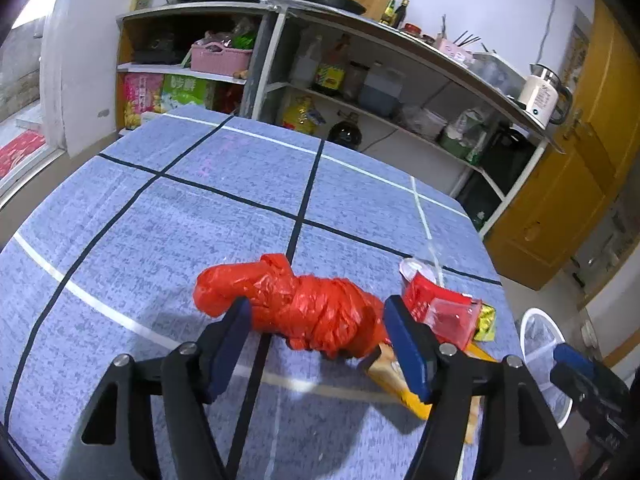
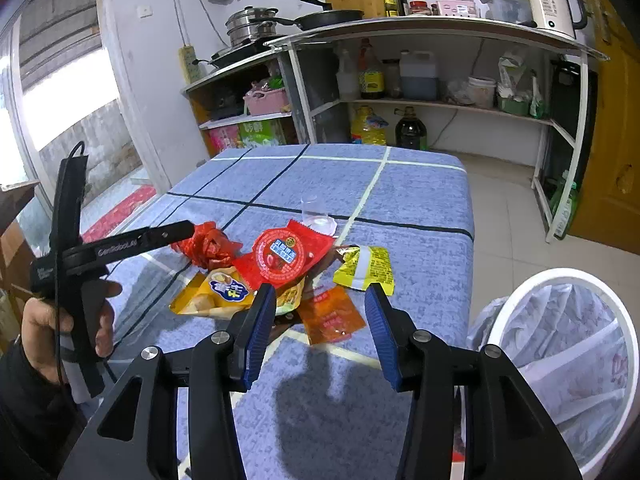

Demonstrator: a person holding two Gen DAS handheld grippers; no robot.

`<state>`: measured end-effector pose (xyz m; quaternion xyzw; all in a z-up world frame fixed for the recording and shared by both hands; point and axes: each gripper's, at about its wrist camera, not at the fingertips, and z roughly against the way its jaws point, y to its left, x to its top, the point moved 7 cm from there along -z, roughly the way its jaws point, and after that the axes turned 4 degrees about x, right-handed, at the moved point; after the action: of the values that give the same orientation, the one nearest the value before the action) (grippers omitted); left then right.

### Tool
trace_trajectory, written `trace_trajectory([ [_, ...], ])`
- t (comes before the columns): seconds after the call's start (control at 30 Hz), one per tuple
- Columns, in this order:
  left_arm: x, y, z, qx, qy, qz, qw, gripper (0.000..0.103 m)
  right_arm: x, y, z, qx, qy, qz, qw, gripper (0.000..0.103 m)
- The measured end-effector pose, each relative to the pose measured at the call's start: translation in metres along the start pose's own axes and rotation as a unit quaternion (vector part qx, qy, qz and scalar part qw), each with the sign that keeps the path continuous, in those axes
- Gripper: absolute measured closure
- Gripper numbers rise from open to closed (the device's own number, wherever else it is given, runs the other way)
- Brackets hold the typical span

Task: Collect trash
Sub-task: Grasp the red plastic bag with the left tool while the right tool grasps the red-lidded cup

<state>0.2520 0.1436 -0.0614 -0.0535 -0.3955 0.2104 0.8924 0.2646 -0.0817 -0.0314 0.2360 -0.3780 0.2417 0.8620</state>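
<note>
Covering the table, a blue checked cloth [image 2: 420, 216] bears wrappers; both claws gape, kitchen shelves [image 2: 440, 104] behind.

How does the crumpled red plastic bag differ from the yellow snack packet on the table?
The red plastic bag is crumpled into a bulky wad; the yellow packet lies flat. The bag is plain red film; the packet is printed with text and a pale stripe. The bag sits between the open fingers of the left gripper; the packet lies apart, beyond the right gripper, whose open fingers hold nothing. Both rest on the blue tablecloth.
</note>
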Motion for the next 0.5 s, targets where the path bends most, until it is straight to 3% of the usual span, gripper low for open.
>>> trace_trajectory([
  [0.3, 0.006, 0.006, -0.030, 0.033, 0.030, 0.048, 0.9979, 0.030, 0.001, 0.000, -0.003, -0.002, 0.000, 0.000, 1.000, 0.055],
  [0.4, 0.006, 0.000, -0.031, 0.045, 0.025, 0.019, 0.9985, 0.029, 0.005, 0.001, -0.006, 0.000, 0.000, 0.002, 1.000, 0.055],
  [0.5, 0.004, -0.011, -0.031, 0.062, 0.014, -0.039, 0.9972, 0.032, 0.008, 0.005, -0.012, 0.001, 0.003, 0.008, 1.000, 0.055],
])
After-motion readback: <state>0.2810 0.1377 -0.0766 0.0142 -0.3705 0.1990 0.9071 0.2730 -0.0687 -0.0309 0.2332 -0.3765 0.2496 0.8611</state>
